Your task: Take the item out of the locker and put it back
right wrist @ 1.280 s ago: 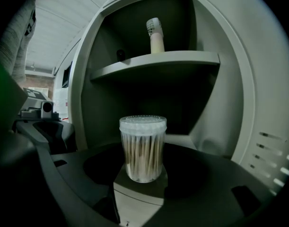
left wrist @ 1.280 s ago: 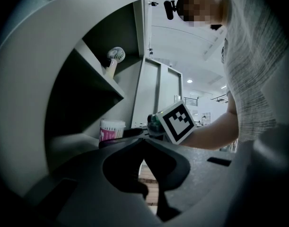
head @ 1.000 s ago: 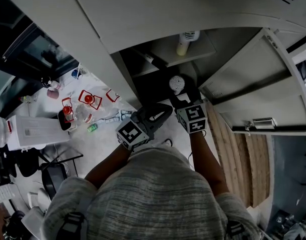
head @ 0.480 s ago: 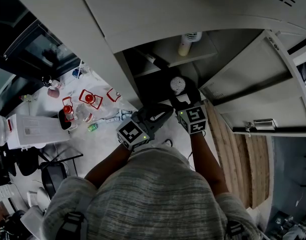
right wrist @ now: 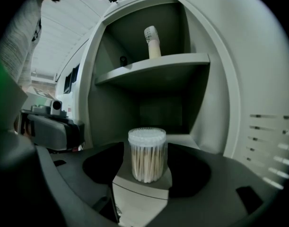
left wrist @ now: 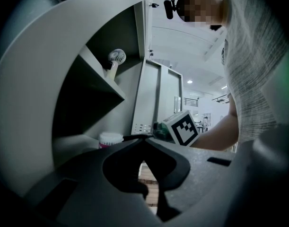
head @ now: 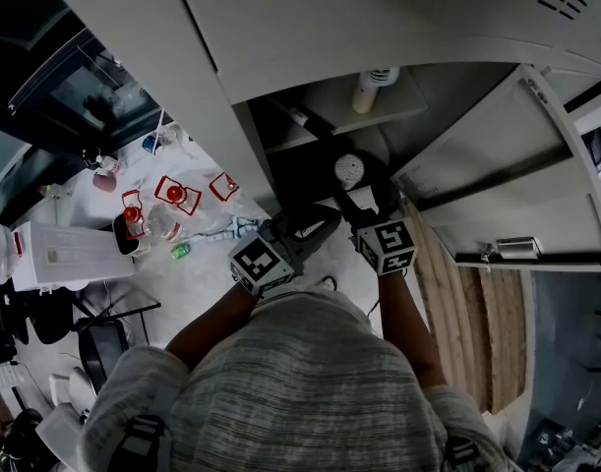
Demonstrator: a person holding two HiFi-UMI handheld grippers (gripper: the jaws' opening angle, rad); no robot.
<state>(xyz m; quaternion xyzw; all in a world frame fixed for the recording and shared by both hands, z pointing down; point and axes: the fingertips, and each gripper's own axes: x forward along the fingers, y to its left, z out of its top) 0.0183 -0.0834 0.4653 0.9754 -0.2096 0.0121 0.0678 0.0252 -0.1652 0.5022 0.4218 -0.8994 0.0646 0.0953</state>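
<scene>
A clear jar of cotton swabs (right wrist: 147, 155) with a white lid stands upright on the lower floor of the open grey locker (head: 310, 126); it also shows as the jar (head: 348, 169) in the head view and the jar (left wrist: 110, 139) in the left gripper view. My right gripper (right wrist: 144, 175) is open, its jaws set wider than the jar, which stands between and just beyond the tips. The right gripper (head: 365, 197) reaches into the locker mouth. My left gripper (head: 323, 216) hangs shut and empty beside it, outside the locker; the left gripper (left wrist: 143, 138) has its tips touching.
A pale bottle (head: 372, 88) stands on the locker's upper shelf (right wrist: 151, 66). The locker door (head: 487, 165) is swung open at the right. Wooden flooring (head: 457, 293) lies below it. At the left, a table holds red-capped bottles (head: 172, 195) and a white box (head: 59, 259).
The right gripper has drawn back a little toward me while the jar has stayed on the locker floor. The left gripper has not moved.
</scene>
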